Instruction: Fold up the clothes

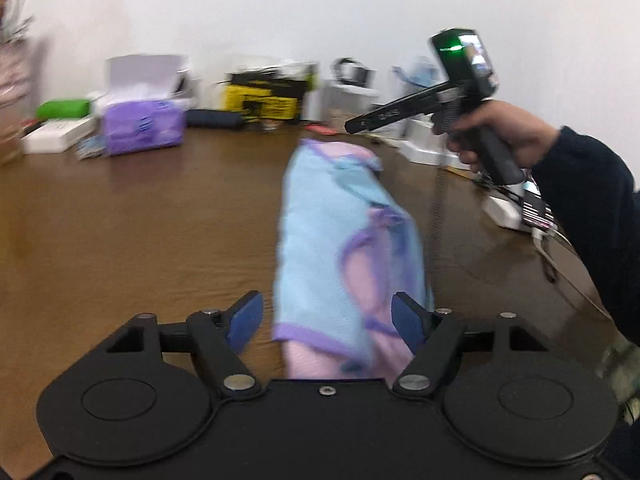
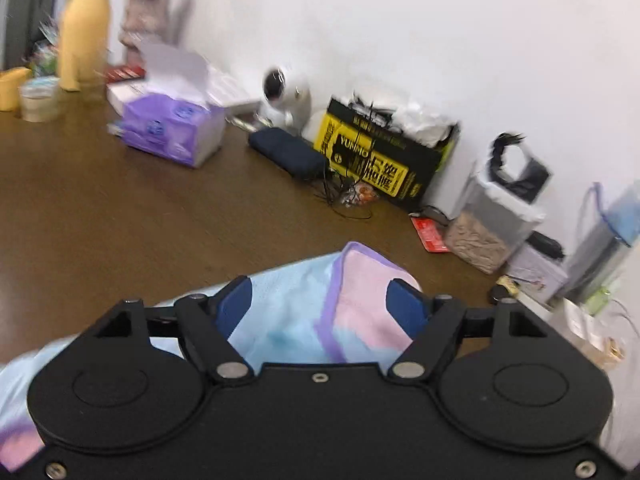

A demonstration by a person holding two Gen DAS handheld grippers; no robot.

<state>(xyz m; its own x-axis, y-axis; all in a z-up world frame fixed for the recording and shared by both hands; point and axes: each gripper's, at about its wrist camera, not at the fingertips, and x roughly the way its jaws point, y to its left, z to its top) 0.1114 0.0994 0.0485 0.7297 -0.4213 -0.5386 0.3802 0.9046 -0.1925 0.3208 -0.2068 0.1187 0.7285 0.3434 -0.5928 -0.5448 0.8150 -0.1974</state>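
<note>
**Both grippers spread open over folded garment on wood table**

Left gripper (image 1: 327,322) sits nearest in the left wrist view, black body along the bottom edge, blue pads (image 1: 245,322) spread wide with nothing between them pinched. The garment (image 1: 320,248), light blue with pink panels and purple trim, lies as a long narrow folded strip on the brown table (image 1: 140,232), running from the near edge away toward the far clutter. Its near end falls in the gap between the left fingers; the right pad overlaps its right edge in view, the left pad stands just off its left edge. Contact cannot be told, frame is blurred.

Right gripper (image 2: 326,306) in its own view: pads also apart, garment (image 2: 288,312) filling the gap between them and spreading left under the gripper body. A pink corner with purple edging points far, just beyond the right pad. No clamp on cloth visible.

In the left wrist view the right hand (image 1: 496,132) holds its gripper up at the right, above the table and to the right of the garment's far end, apart from it.

Far along the wall: purple tissue pack (image 2: 176,128), dark blue pouch (image 2: 288,152), yellow-black box (image 2: 380,160), white camera (image 2: 284,96), yellow bottle (image 2: 82,36) at far left.
</note>
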